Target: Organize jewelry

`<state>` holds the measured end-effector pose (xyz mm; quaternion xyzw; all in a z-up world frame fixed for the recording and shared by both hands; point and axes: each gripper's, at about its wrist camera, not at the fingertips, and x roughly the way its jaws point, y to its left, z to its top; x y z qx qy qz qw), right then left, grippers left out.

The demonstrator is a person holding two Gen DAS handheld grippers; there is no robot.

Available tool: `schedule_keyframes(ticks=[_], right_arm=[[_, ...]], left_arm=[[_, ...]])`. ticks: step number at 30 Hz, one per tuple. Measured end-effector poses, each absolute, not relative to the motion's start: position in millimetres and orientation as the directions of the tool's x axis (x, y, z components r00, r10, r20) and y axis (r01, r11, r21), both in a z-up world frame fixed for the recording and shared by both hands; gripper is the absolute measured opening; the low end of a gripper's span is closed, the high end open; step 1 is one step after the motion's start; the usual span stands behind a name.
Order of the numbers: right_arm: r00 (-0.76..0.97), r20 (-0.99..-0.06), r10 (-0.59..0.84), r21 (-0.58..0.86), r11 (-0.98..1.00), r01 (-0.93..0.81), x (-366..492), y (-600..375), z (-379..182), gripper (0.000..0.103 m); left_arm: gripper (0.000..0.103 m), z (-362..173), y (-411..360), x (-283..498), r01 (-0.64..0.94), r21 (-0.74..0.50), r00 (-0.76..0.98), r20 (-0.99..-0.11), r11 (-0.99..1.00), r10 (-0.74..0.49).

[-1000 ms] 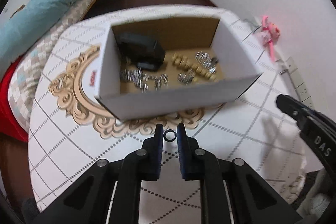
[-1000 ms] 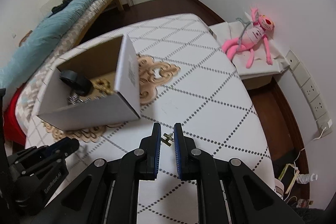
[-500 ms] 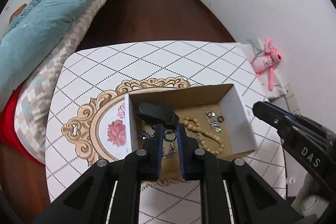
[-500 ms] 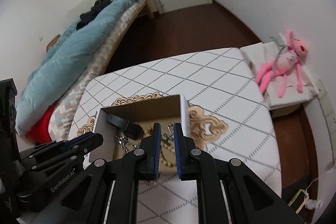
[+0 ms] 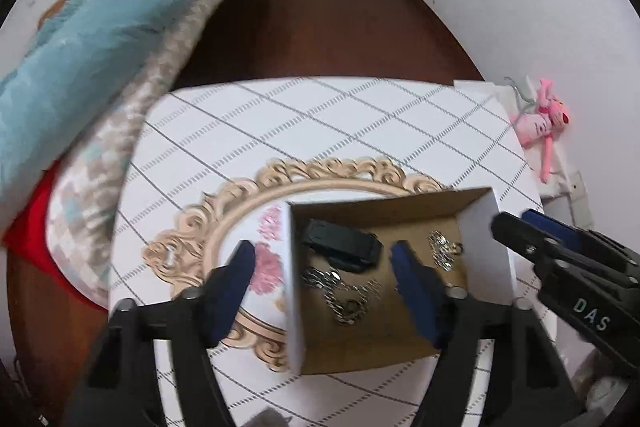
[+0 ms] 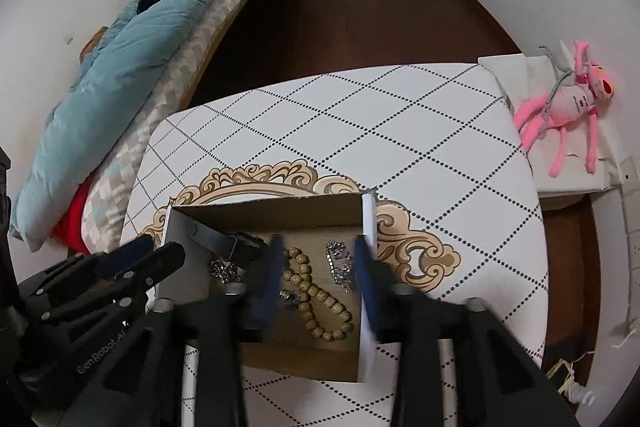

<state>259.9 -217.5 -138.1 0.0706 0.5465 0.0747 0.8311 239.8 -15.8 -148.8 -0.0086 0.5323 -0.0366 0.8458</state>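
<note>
Your left gripper [image 5: 322, 259] hangs over the cardboard box [image 5: 486, 223]; its jaws have just been opening and stand wide apart with nothing between them; one finger sits over the box's left wall, the other over its floor; below them a silver chain [image 5: 344, 293] lies on the box floor beside a black watch [image 5: 344, 247]; your right gripper [image 6: 318, 259] is over the same box; its jaws have also just been opening, parted about halfway and gripping nothing; a wooden bead bracelet [image 6: 316, 291] lies on the floor between them, with small silver pieces [image 6: 340, 263] just beside it; the box rests on the white checked surface [image 6: 400, 131], over its gold oval ornament; a pink plush toy [image 6: 568, 103] lies off to the right
</note>
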Motion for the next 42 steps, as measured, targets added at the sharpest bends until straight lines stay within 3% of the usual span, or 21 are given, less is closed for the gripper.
schedule_keyframes(ticks=[2,3,5,6,7,9,10,18,24,42], right_arm=[[0.404,-0.898,0.176,0.175,0.984,-0.04,256.9,-219.0,-132.7,0.043],[0.408,-0.898,0.162,0.161,0.986,-0.038,257.1,-219.3,-130.2,0.046],[0.419,-0.901,0.111,0.108,0.994,-0.031,252.0,-219.3,-126.5,0.059],[0.42,-0.903,0.091,0.086,0.996,-0.03,250.0,-219.0,-125.9,0.07],[0.424,-0.903,0.065,0.056,0.998,-0.033,246.6,-217.9,-125.0,0.076],[0.43,-0.903,-0.013,-0.028,0.999,-0.028,239.3,-216.0,-125.5,0.097],[0.427,-0.904,-0.033,-0.051,0.998,-0.03,235.0,-215.3,-127.0,0.101],[0.401,-0.911,-0.092,-0.104,0.995,-0.006,213.1,-218.9,-137.8,0.103],[0.425,-0.901,-0.088,-0.091,0.996,0.014,194.7,-220.6,-124.4,0.103],[0.647,-0.755,-0.11,-0.103,0.993,0.049,71.0,-209.0,27.4,0.103]], left_arm=[[0.072,-146.9,-11.0,238.7,0.04,-0.037,0.434,-0.9,0.999,-0.051],[0.081,-147.0,-9.3,238.6,0.031,-0.029,0.434,-0.9,0.999,-0.039],[0.095,-147.7,-4.6,236.1,0.016,-0.014,0.439,-0.898,1.0,-0.02],[0.1,-148.4,-2.0,233.3,0.008,-0.013,0.446,-0.895,1.0,-0.016],[0.101,-149.3,-0.5,231.8,0.005,-0.01,0.45,-0.893,1.0,-0.011],[0.103,-152.3,1.2,227.3,-0.002,0.003,0.452,-0.892,1.0,0.003],[0.103,-154.2,1.5,224.8,-0.002,0.006,0.449,-0.893,1.0,0.006],[0.103,-165.4,0.2,204.6,0.001,0.012,0.423,-0.906,1.0,0.01],[0.103,-143.2,1.5,183.0,-0.017,0.006,0.455,-0.89,1.0,0.013],[0.103,-14.3,9.2,77.0,0.005,-0.04,0.634,-0.773,0.999,-0.034]])
